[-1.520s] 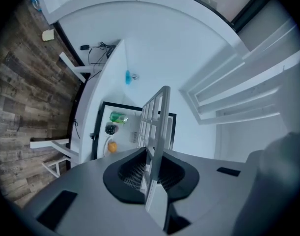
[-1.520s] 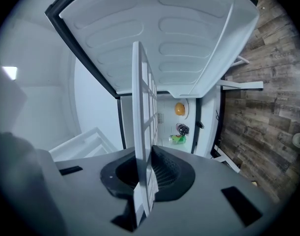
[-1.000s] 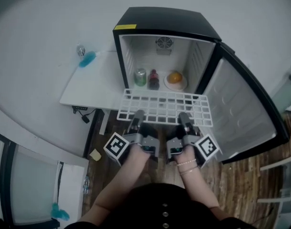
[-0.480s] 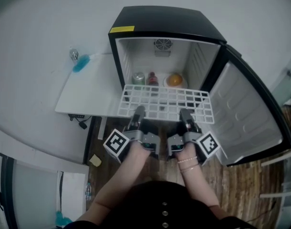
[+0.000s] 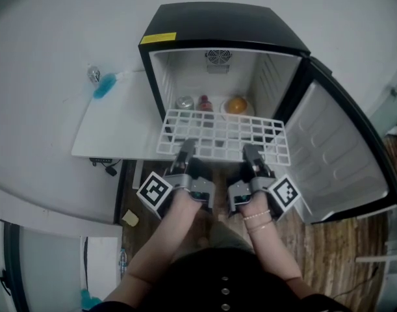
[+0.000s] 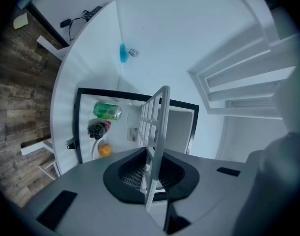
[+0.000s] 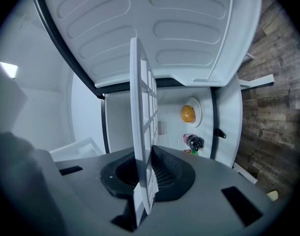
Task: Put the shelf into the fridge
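Wire shelf [image 5: 224, 135] lies level just ahead of both tools. Left gripper [image 5: 185, 149] and right gripper [image 5: 251, 153] apparently clamp its near edge. Beyond its far edge stands the open fridge [image 5: 224, 28]; a can [image 5: 184, 102], bottle [image 5: 204, 102] and orange [image 5: 236, 104] sit inside.

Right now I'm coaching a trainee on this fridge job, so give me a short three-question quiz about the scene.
1. True or false: the left gripper and the right gripper both clamp the shelf.
2. What lies on the plate inside the fridge? A egg, B orange, C sponge.
3. Fill in: the fridge door stands ___.
Key: 1 true; 2 B; 3 open.
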A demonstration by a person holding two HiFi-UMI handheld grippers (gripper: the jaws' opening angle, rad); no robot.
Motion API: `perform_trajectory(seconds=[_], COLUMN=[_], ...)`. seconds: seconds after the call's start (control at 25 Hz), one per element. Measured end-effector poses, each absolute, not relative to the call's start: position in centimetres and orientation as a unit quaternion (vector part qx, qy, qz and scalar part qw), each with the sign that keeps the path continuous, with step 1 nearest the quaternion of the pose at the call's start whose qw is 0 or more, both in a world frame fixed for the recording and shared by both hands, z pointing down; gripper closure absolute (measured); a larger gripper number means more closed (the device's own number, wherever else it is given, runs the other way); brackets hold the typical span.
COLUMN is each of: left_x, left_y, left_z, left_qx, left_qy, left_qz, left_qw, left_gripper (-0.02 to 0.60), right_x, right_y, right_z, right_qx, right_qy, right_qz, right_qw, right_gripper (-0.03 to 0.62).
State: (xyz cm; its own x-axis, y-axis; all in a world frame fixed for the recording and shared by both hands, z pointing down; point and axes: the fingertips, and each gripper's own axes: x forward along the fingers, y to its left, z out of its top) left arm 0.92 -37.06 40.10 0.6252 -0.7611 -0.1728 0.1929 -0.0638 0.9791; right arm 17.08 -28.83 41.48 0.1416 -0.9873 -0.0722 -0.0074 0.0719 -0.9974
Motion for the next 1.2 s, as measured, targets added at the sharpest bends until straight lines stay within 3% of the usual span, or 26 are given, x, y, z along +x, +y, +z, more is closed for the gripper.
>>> perform_trajectory(seconds=[1.2], left_x=[3.1], left_y=[-41.6], left_z=[40.0], left_qx=[0.611], left_qy=[-0.234], left_qz=[-0.388], left_qw=[0.649], left_gripper=[0.548], right_x=[19.8], right_y=[-34.5], right_z=[40.9], right_qx=[-0.512], right_qy=[0.498], right_qz=[-0.458], right_qw=[0.529], right_gripper=[0.559])
